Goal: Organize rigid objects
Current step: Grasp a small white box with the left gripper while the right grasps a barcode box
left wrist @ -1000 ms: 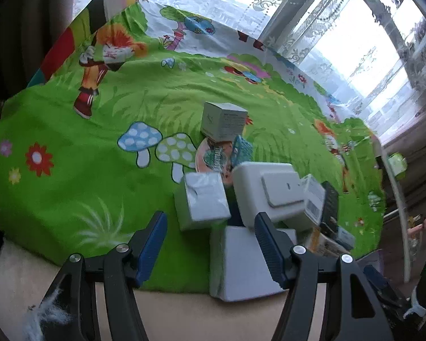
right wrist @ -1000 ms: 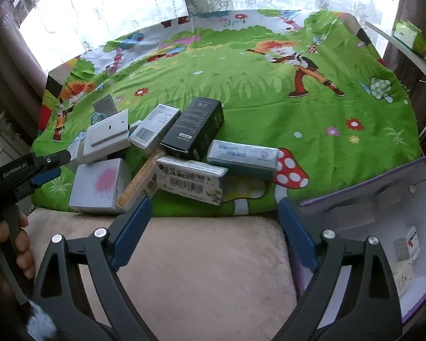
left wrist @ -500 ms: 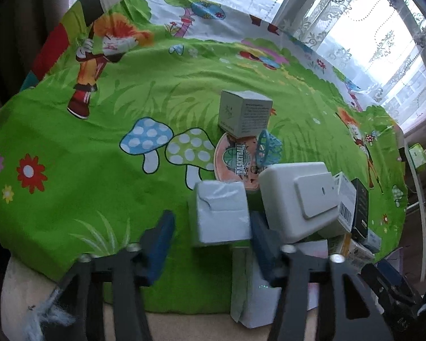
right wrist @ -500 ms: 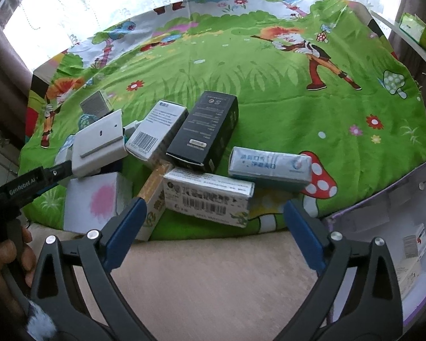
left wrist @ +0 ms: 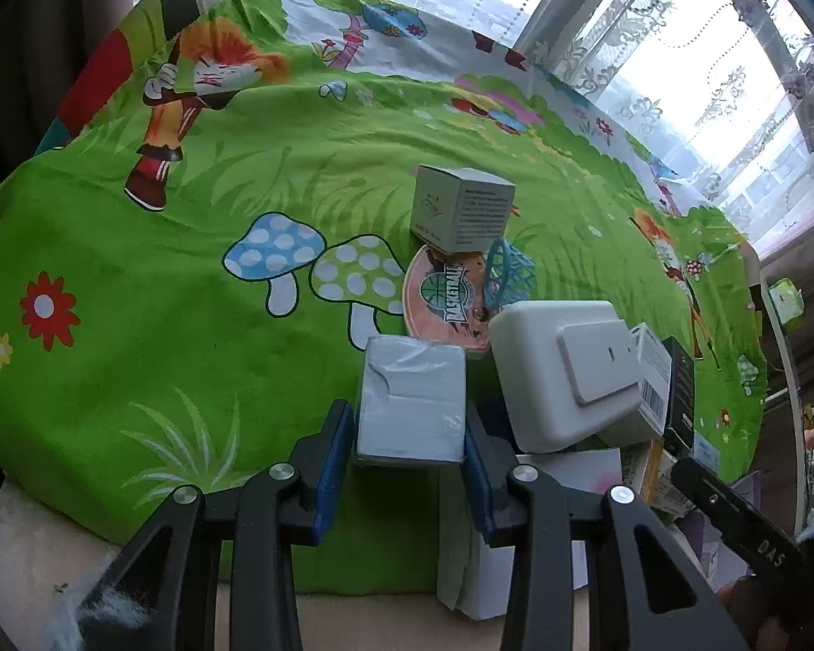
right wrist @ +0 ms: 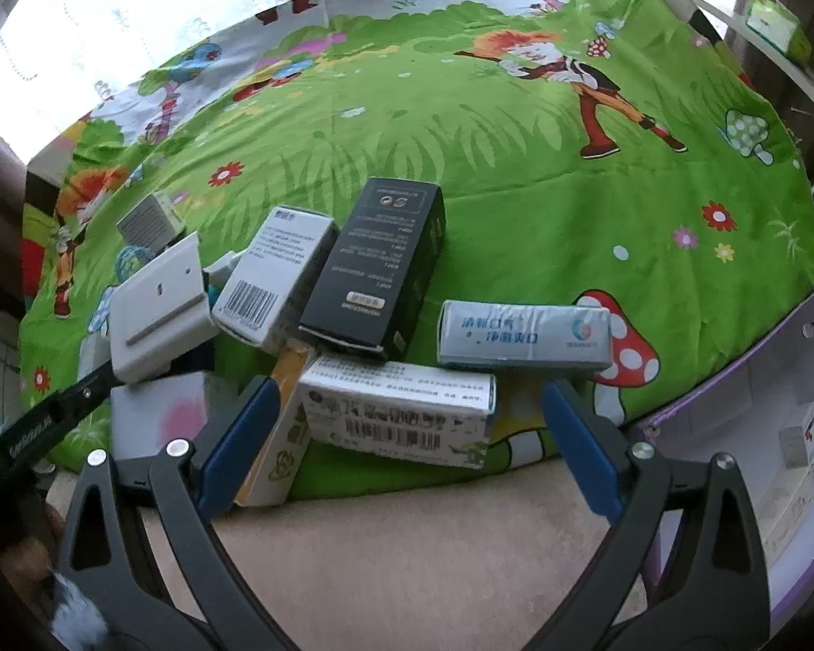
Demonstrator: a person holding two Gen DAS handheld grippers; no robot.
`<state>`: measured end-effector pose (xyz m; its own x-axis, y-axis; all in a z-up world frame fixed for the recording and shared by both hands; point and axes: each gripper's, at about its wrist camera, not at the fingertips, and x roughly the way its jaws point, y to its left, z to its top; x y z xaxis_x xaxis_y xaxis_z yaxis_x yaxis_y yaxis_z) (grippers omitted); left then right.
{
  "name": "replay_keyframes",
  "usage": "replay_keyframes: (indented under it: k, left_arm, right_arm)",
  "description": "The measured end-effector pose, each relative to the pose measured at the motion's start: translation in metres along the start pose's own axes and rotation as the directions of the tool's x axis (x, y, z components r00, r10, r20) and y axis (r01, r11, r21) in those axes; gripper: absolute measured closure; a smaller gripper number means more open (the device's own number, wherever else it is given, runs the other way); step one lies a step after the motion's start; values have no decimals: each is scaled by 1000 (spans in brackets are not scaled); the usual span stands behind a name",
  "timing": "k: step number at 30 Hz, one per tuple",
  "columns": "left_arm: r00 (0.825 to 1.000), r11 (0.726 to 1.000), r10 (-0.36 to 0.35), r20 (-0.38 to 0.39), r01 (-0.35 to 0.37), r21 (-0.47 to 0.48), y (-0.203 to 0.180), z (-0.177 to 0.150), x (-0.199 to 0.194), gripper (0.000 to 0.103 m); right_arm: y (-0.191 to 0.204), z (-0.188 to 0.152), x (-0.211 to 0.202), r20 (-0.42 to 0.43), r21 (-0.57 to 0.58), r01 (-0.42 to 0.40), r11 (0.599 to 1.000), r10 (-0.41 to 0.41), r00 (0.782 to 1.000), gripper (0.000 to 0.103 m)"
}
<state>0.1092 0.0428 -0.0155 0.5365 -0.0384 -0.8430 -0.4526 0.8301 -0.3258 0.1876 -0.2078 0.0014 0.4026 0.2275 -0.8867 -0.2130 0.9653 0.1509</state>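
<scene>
My left gripper (left wrist: 407, 434) is shut on a small grey plastic-wrapped box (left wrist: 412, 396) at the near edge of the green cartoon cloth (left wrist: 135, 271). Beside it lie a white switch box (left wrist: 564, 369), a round basketball toy (left wrist: 450, 298) and a pale cube box (left wrist: 461, 206). My right gripper (right wrist: 401, 423) is open, its pads either side of a white barcoded box (right wrist: 401, 412) without touching it. Behind that lie a black box (right wrist: 380, 266), a pale blue toothpaste box (right wrist: 521, 333) and a white barcode box (right wrist: 277, 282).
A purple-edged open box (right wrist: 776, 423) holding small cartons stands at the right in the right wrist view. A white box with a pink mark (right wrist: 157, 417) and a yellow-edged box (right wrist: 277, 434) hang at the cloth's front edge over beige carpet (right wrist: 407, 542). Windows with lace curtains lie behind.
My left gripper moved forward and closed on the small grey wrapped box. My right gripper moved forward, and its open pads now flank the white barcoded box.
</scene>
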Motion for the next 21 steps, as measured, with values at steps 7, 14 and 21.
replay_keyframes:
  k: [7,14,21]
  left_arm:
    - [1000,1000,-5,16,5,-3,0,-2,-3,66]
    - [1000,1000,-11,24,11,-13,2,-5,-7,66]
    - [999,1000,-12,44,14,-27,4,-10,-14,66]
  right_arm:
    - [-1,0,6,-22,7,-9,1000,10,1000,19]
    - [-1,-4,5,-25,5,-27,1000,27,999,24]
    - [-6,-11,-3,-11,1,-55,998,55,998,24]
